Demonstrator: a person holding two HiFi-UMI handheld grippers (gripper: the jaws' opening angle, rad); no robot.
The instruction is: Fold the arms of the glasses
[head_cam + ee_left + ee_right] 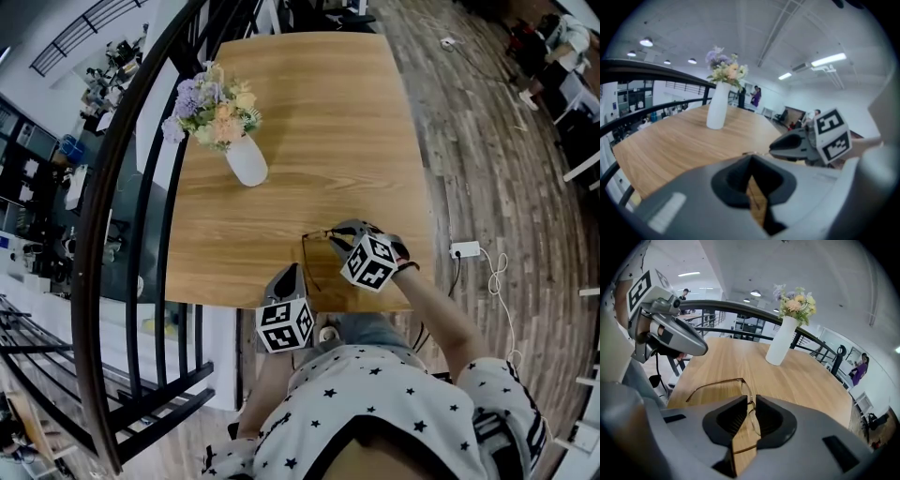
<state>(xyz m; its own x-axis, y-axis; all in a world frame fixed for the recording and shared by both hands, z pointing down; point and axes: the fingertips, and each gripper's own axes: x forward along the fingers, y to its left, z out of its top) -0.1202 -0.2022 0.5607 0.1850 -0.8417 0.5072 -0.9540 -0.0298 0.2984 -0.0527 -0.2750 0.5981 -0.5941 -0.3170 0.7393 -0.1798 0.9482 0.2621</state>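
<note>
Thin brown wire glasses (310, 251) lie on the wooden table (328, 112) near its front edge, both arms swung out. In the right gripper view the front frame (751, 405) runs between the jaws and one arm (712, 383) stretches left across the wood. My right gripper (332, 235) is shut on that front frame. My left gripper (292, 272) hangs at the table's front edge, just left of the glasses and apart from them, its jaws shut with nothing in them. In the left gripper view, my right gripper (772, 146) sits ahead, with a sliver of the glasses (752, 153) beside it.
A white vase of pastel flowers (246, 161) stands on the table's left half, well behind the glasses. A dark curved railing (112, 187) runs along the table's left side. On the floor to the right lies a white power strip (464, 249) with a cable.
</note>
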